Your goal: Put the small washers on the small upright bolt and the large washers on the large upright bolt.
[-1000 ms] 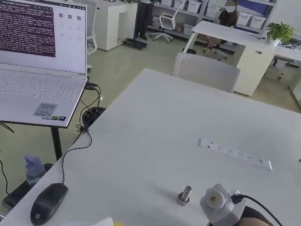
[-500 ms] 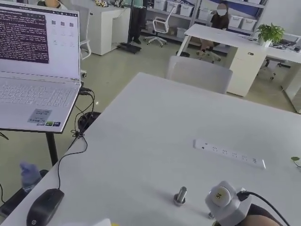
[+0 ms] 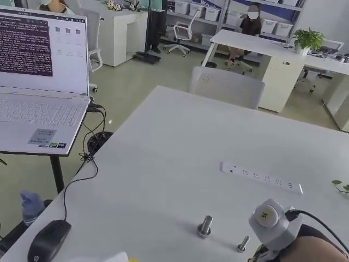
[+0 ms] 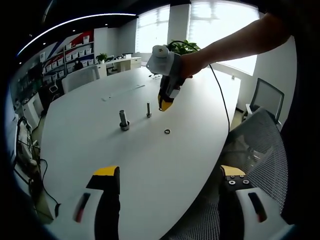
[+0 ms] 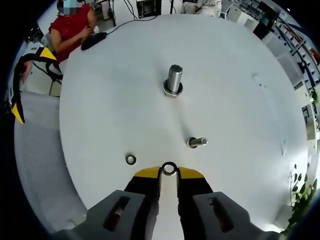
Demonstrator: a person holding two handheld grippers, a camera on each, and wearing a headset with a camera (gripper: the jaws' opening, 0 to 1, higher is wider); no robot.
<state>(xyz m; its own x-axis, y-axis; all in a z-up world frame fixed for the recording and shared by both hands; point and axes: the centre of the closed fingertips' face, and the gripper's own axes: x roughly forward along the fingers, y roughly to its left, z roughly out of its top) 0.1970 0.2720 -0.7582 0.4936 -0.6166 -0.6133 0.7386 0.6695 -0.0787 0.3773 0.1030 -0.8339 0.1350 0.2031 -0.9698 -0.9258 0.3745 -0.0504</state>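
The washer [image 5: 169, 169], likely light and slippery, is pinched rim-wise by the right gripper [image 5: 168, 176] near the small bolt [image 5: 197, 142]; the left gripper [image 4: 169, 172] is spread empty.

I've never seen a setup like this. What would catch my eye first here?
Two bolts stand upright on the white table: the large bolt and, nearer the right tool, the small bolt. That tool grips the held washer at its yellow tips, while a loose washer lies on the table nearby. An open laptop glows at the left of the head view.
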